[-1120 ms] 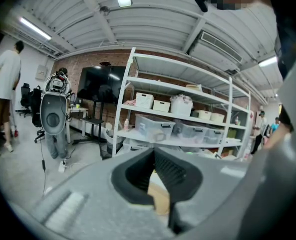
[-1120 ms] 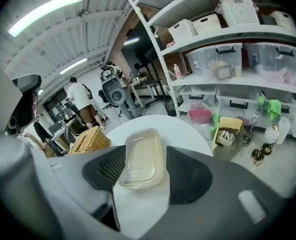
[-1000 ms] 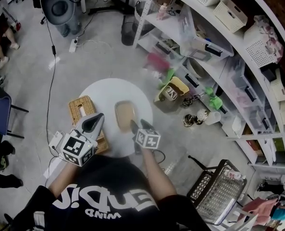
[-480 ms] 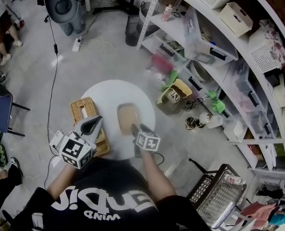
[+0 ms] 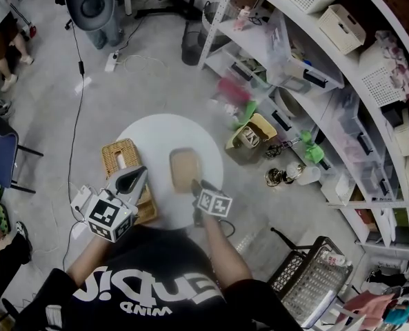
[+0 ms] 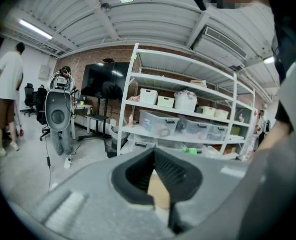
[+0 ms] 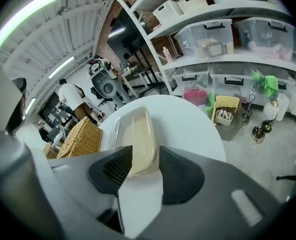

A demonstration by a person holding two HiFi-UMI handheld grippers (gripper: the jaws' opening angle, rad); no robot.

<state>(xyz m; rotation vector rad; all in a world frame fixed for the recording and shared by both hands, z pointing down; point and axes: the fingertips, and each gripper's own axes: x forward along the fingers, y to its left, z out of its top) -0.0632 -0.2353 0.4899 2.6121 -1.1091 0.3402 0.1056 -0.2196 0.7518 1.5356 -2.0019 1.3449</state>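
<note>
A clear lidded container [image 5: 184,169] with beige contents lies on the round white table [image 5: 156,133]. My right gripper [image 5: 194,183] is at its near end. In the right gripper view, my right gripper [image 7: 146,151] is open; the container [image 7: 135,131] reaches into the gap, and the left jaw hides its near left part. The bare table [image 7: 187,124] shows around it. My left gripper [image 5: 139,172] hangs over a wicker basket [image 5: 121,158] at the table's left edge. In its own view the left gripper [image 6: 154,154] is shut at the tips, with an unclear beige patch behind them.
White shelving [image 5: 314,54] with plastic bins runs along the right, also seen as shelves [image 6: 187,129] and bins [image 7: 222,34]. A yellow box [image 5: 249,136] and small items sit on the floor. A wire basket [image 5: 314,274] stands near right. A person [image 6: 5,84] and a grey machine [image 6: 57,111] stand at left.
My right gripper has moved forward onto the container's near end and its jaws stand closer together. The left gripper has barely moved.
</note>
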